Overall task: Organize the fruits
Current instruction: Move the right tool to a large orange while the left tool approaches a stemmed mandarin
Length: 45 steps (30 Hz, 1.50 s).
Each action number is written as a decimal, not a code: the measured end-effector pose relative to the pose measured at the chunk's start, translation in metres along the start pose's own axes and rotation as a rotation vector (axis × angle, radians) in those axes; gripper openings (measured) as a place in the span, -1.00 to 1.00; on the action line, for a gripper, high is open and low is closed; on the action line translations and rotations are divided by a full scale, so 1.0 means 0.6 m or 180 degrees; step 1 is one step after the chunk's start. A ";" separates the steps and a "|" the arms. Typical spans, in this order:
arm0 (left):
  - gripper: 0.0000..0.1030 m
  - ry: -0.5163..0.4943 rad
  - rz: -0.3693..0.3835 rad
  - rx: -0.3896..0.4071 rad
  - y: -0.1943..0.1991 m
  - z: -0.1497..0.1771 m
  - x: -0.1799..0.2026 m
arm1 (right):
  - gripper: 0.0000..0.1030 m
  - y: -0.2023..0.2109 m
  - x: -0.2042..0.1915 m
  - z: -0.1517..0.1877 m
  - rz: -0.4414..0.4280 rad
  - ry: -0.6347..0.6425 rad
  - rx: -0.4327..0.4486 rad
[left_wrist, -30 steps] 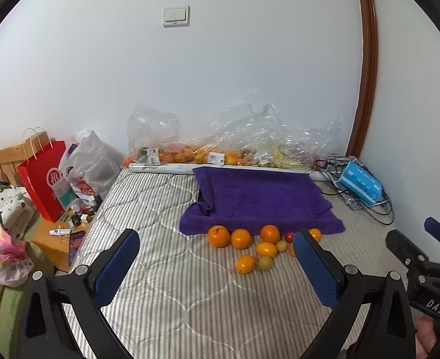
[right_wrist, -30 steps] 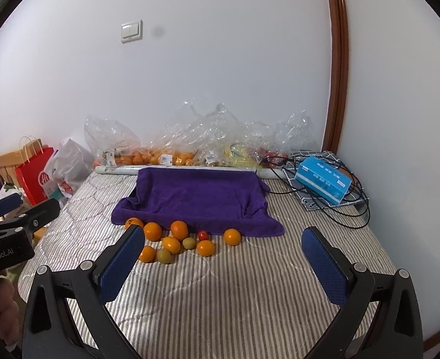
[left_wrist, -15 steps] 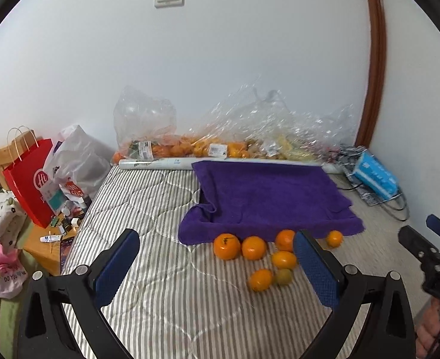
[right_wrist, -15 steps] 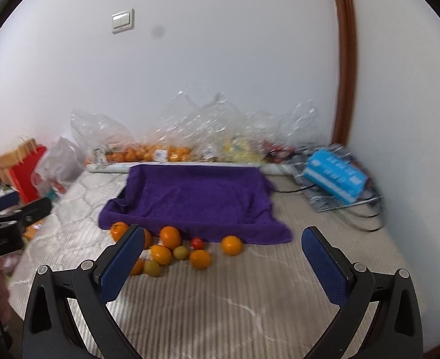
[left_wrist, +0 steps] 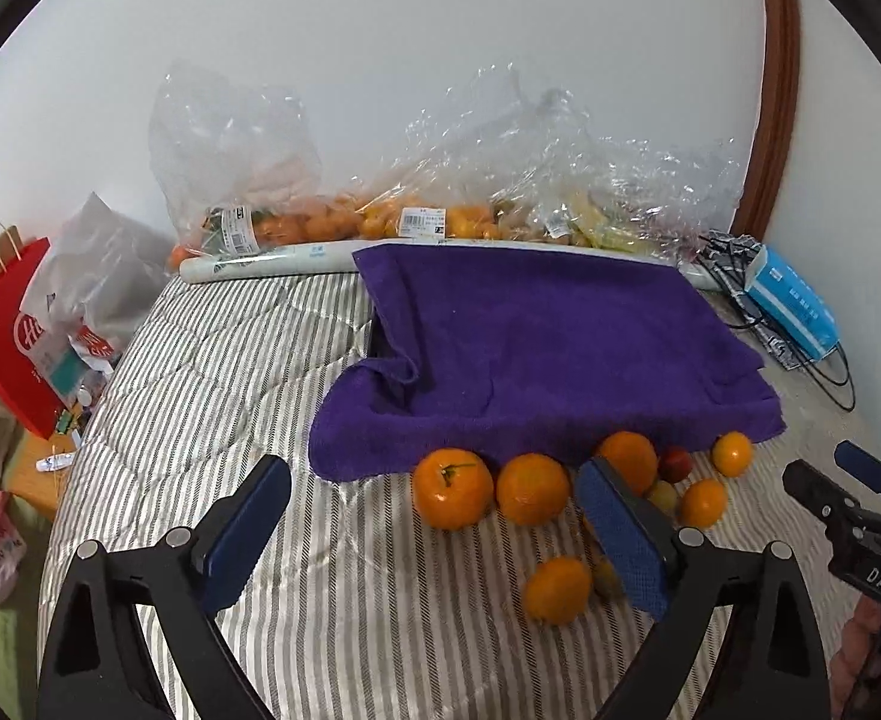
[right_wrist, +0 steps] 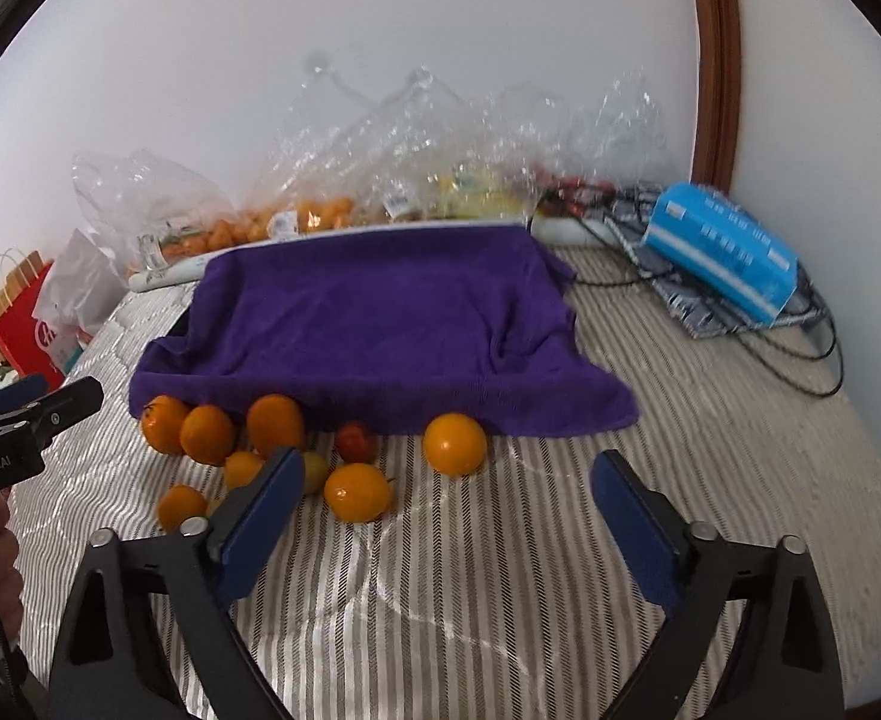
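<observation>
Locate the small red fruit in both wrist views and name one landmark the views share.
Left wrist: the small red fruit lies right of centre, at the purple towel's front edge.
Right wrist: the small red fruit lies left of centre, again at the towel's front edge.
Shared landmark: the blue box at far right.

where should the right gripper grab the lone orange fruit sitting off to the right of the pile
Grip the lone round orange fruit across its widest middle, coming from above and in front. It sits clear of the other fruit, but the purple towel edge lies just behind it. The right gripper is open and empty, its jaws just narrowed slightly.
</observation>
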<state>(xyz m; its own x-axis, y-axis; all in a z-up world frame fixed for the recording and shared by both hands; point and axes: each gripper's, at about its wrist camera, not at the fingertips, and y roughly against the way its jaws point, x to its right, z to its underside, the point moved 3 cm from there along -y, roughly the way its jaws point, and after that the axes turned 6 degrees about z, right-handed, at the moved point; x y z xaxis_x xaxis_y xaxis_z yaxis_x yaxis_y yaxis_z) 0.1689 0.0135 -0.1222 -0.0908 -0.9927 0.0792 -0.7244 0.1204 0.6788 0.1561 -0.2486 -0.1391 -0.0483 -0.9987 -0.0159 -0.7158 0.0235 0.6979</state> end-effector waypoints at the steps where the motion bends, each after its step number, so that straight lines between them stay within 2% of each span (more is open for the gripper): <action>1: 0.88 -0.0034 -0.0018 -0.0002 -0.006 0.001 -0.001 | 0.77 -0.007 0.001 0.002 -0.0005 -0.0024 -0.0008; 6: 0.88 -0.0089 -0.0006 -0.0075 -0.028 0.004 -0.010 | 0.69 -0.033 -0.002 0.008 -0.0028 -0.0031 -0.0077; 8: 0.88 -0.0080 0.0005 -0.0118 -0.036 0.004 -0.013 | 0.56 -0.045 -0.008 0.011 -0.0019 0.0048 -0.0123; 13: 0.88 -0.0027 0.0076 -0.0198 -0.056 0.002 -0.021 | 0.55 -0.063 -0.024 0.017 -0.0039 0.0172 -0.0202; 17: 0.86 0.0016 0.0136 -0.0197 -0.065 0.000 -0.031 | 0.49 -0.072 -0.030 0.019 -0.0018 0.0255 -0.0222; 19: 0.77 -0.0002 0.0147 -0.0177 -0.066 -0.003 -0.033 | 0.49 -0.072 -0.029 0.019 -0.0010 0.0262 -0.0209; 23: 0.77 0.0043 0.0149 -0.0110 -0.069 -0.010 -0.043 | 0.48 -0.072 -0.022 0.018 -0.0048 0.0224 -0.0185; 27: 0.77 0.0181 0.0263 -0.0083 -0.078 -0.012 -0.059 | 0.42 -0.076 -0.018 0.019 -0.0013 0.0224 -0.0202; 31: 0.77 0.0311 0.0378 -0.0084 -0.089 -0.009 -0.072 | 0.29 -0.083 -0.009 0.016 0.0027 0.0172 -0.0186; 39: 0.76 0.0386 0.0483 -0.0061 -0.086 -0.004 -0.084 | 0.02 -0.125 -0.002 0.003 0.0043 0.0186 -0.0361; 42: 0.75 0.0419 0.0551 -0.0118 -0.089 -0.001 -0.087 | -0.13 -0.146 -0.004 0.004 0.0030 0.0199 -0.0451; 45: 0.73 0.0437 0.0691 -0.0174 -0.091 0.003 -0.084 | -0.33 -0.145 -0.008 0.006 0.0097 0.0295 -0.0377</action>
<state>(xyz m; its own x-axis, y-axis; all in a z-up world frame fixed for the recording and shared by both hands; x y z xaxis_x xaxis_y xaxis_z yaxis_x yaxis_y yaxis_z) 0.2119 0.0569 -0.1647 -0.1438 -0.9353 0.3232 -0.6598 0.3340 0.6731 0.2160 -0.2459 -0.2026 -0.0004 -0.9976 0.0688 -0.6275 0.0538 0.7768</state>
